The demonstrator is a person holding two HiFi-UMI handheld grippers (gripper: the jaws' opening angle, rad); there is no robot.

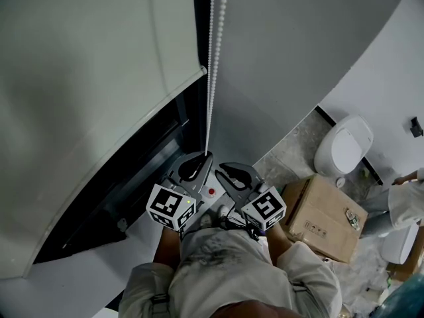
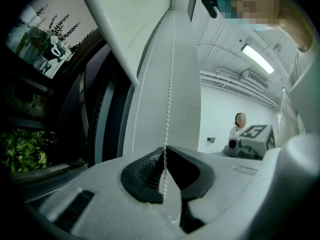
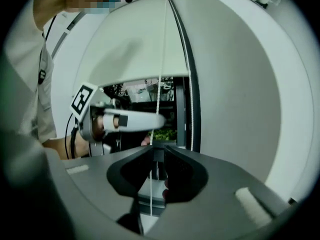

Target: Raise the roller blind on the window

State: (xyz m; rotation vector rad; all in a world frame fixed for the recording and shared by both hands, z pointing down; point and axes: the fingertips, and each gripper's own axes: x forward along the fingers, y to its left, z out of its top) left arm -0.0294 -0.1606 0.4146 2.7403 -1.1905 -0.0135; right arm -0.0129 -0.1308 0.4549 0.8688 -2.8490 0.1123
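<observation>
White bead chain (image 2: 168,104) sits pinched in the left gripper (image 2: 165,150). The right gripper (image 3: 158,151) holds its jaws slightly apart around it.

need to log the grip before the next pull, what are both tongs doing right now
Left tongs: closed on the bead chain.
Right tongs: slightly open, holding nothing.
</observation>
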